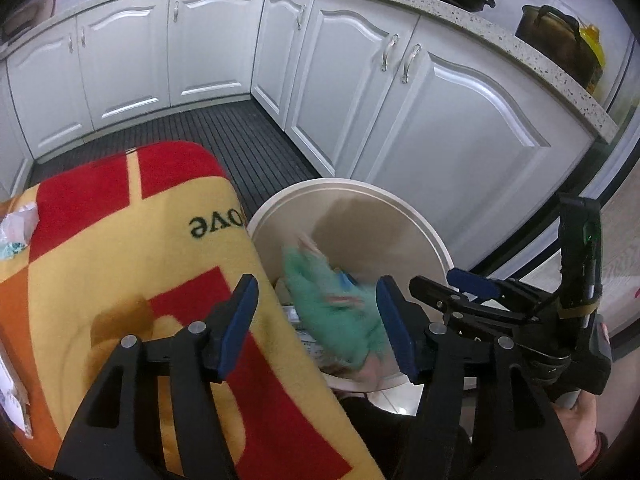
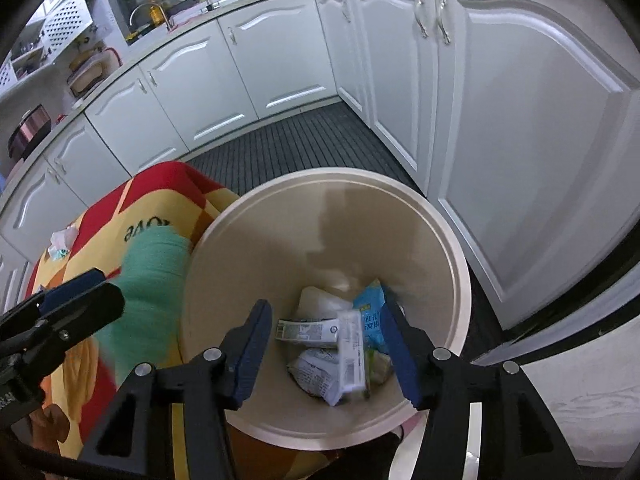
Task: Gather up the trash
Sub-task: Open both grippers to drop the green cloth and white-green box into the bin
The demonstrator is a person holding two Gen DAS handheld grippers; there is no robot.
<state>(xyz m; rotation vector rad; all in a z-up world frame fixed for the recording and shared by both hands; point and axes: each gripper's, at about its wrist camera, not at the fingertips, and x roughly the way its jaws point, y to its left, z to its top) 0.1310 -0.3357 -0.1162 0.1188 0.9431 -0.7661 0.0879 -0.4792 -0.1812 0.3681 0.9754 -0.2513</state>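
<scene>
Hovering over the bin (image 2: 460, 280) rim, both grippers' jaws stand apart, green wrapper (image 1: 340, 312) loose between the left's.

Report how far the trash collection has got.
Done: several wrappers and cartons lie in the bin. In hand: a blurred green wrapper sits between the open left gripper pads over the bin; the right gripper is open. Left: crumpled paper on the blanket.

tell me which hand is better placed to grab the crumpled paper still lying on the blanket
Left. The crumpled paper lies on the blanket at its far left, on the left gripper's side. The right gripper hangs over the bin. Both grippers' jaws are open and empty.
</scene>
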